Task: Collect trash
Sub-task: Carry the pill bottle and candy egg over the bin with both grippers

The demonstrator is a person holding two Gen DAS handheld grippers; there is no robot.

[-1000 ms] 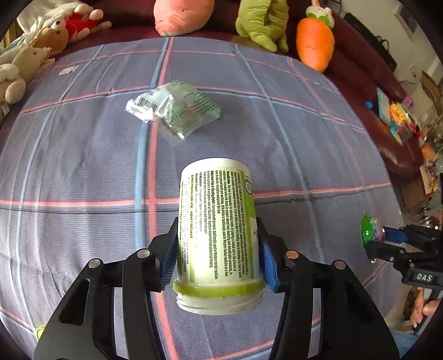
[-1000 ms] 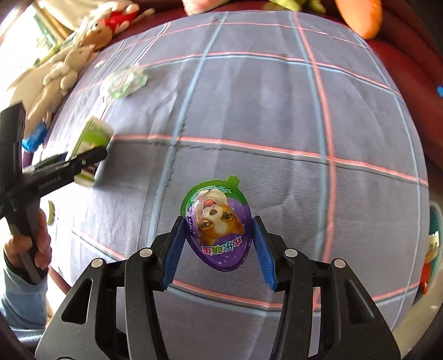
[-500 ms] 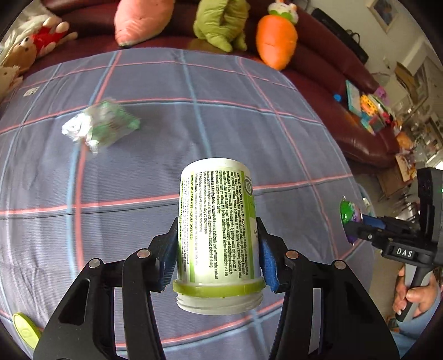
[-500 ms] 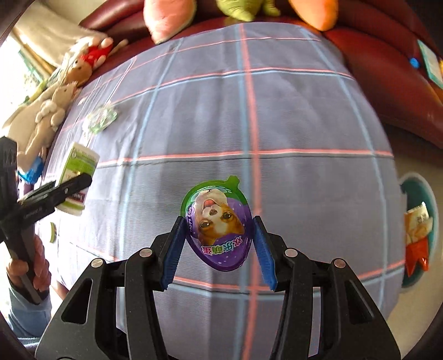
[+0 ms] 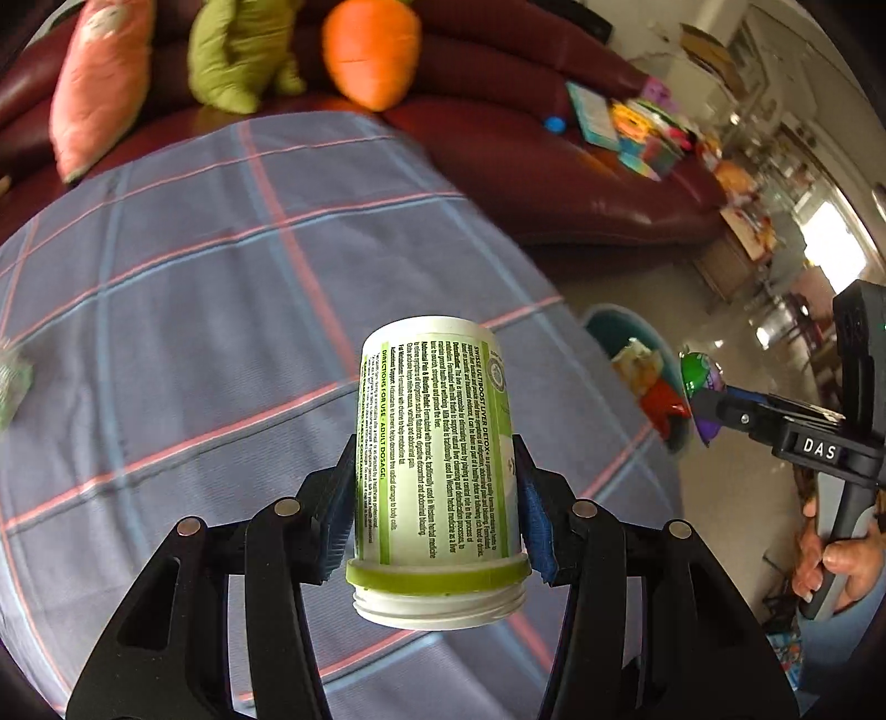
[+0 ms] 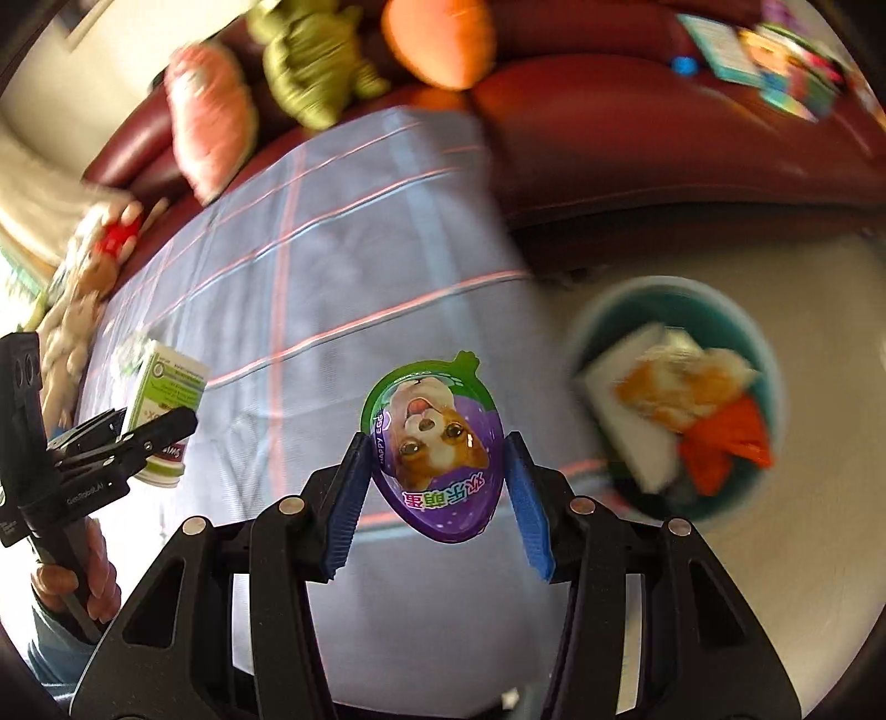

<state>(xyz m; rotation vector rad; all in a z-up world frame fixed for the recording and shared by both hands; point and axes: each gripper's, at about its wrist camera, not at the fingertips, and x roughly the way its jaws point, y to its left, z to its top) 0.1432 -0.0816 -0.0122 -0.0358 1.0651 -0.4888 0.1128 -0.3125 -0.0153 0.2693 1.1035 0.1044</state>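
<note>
Gripping a white bottle (image 5: pixel 437 465) with a green label, the left gripper (image 5: pixel 437 498) has both blue pads pressed to its sides, neck pointing back toward the camera, above the plaid cloth (image 5: pixel 194 310). The right gripper (image 6: pixel 437 487) is clenched on a purple egg-shaped packet (image 6: pixel 437 448) with a dog picture, also clear of the cloth. A teal bin (image 6: pixel 764 354) stands on the floor just past the cloth's edge; inside lie white paper, an orange wrapper and a crumpled yellowish one. A crumpled green wrapper (image 5: pixel 11 382) lies at the cloth's far left edge. Plush toys (image 5: pixel 365 50) line the dark red sofa (image 5: pixel 554 183) behind.
</note>
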